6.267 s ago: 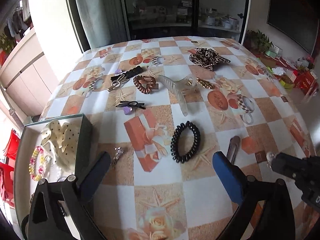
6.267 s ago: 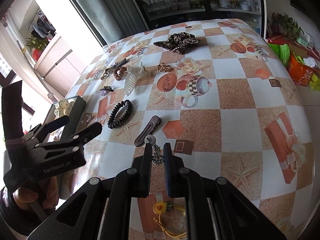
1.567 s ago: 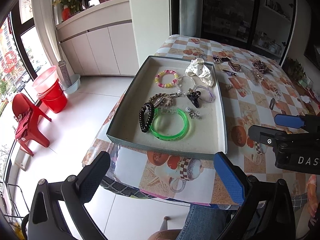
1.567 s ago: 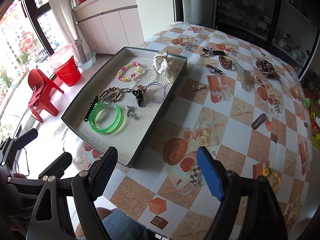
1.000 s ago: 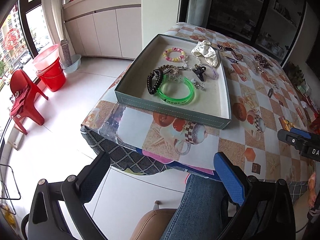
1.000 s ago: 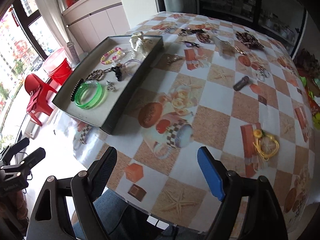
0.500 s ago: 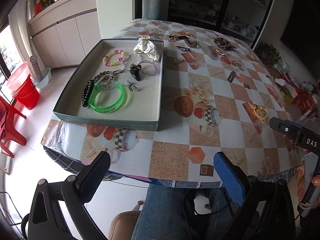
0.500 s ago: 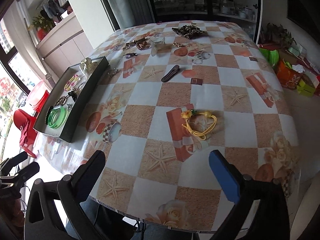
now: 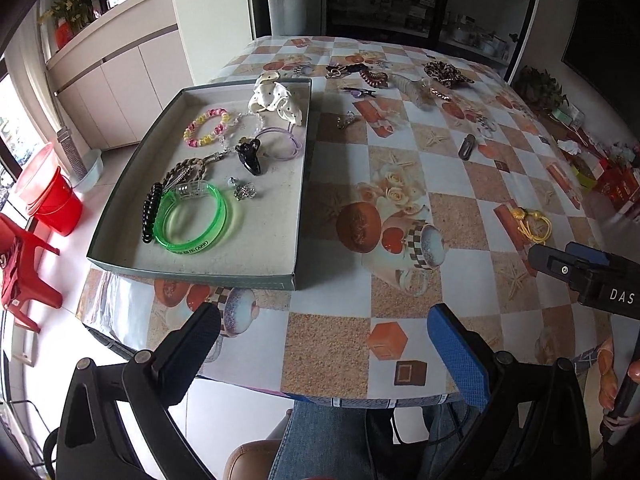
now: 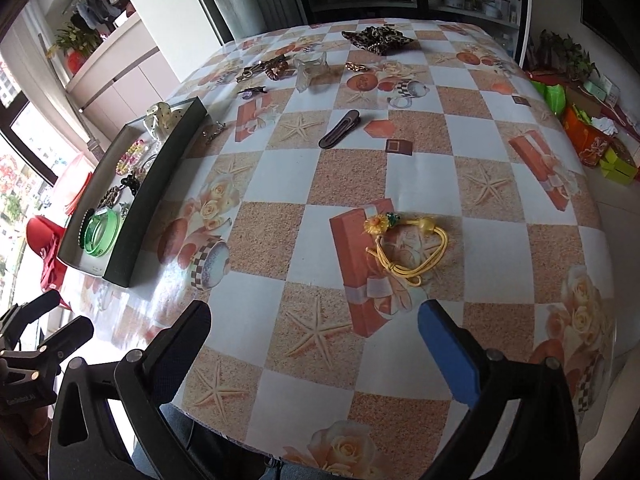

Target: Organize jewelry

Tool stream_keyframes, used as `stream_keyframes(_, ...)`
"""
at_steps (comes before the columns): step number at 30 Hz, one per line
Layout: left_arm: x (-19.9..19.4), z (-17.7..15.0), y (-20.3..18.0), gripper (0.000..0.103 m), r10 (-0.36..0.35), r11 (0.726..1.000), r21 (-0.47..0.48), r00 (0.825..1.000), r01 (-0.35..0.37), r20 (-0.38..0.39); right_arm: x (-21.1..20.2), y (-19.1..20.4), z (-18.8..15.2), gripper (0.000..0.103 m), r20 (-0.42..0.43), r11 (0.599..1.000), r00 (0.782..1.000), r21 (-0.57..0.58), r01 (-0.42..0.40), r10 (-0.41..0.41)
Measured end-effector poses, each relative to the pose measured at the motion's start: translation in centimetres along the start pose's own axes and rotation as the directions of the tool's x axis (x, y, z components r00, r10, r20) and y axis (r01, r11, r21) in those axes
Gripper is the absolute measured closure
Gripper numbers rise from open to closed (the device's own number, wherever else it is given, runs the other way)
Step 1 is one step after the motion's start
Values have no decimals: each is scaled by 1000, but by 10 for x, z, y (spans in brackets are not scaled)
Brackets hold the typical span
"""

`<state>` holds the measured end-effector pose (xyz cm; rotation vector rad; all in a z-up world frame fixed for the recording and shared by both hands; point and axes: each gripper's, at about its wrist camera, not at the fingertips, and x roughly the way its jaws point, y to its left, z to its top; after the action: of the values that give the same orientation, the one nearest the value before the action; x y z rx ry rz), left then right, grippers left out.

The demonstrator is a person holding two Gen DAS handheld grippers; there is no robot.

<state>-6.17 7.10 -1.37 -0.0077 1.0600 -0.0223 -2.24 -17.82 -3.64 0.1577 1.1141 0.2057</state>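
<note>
Seen from the left wrist, the left gripper (image 9: 324,340) hangs off the near table edge, jaws spread wide and empty. The grey tray (image 9: 192,270) already holds the green bangle (image 9: 192,220) and bead bracelet (image 9: 206,127). Half a second back this camera sat further out; now the tray looms closer.

From the right wrist, the right gripper (image 10: 316,338) is fully spread, nothing in it, facing the yellow hair tie (image 10: 408,246) just ahead on the tablecloth (image 10: 280,168). That loose cord could slip from one pad or snag if the pinch lands off-centre. Earlier the tie lay further away.
</note>
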Motion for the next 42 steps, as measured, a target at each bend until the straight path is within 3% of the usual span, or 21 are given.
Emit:
stream_keyframes(6, 2, 5, 9, 0, 36, 999, -34, 999, -35, 23, 0, 18, 11, 0, 3, 998, 1000, -54, 17, -17)
stream_keyframes(12, 0, 6, 50, 0, 113, 987, -116, 992, -106, 53, 0, 67, 27, 0, 34, 989, 999, -144, 9, -4)
stream_keyframes(24, -18, 2, 135, 0, 272, 946, -208, 957, -248, 95, 18, 180, 49, 0, 78, 964, 997, -265, 12, 9)
stream_keyframes(31, -29, 1, 159, 0, 267, 941, -246, 957, -233, 115, 19, 215, 51, 0, 98, 961, 995, -275, 16, 11)
stream_keyframes(42, -29, -4, 163, 0, 243, 940, -274, 963, -204, 116, 14, 229, 42, 0, 107, 956, 994, -288, 54, -24)
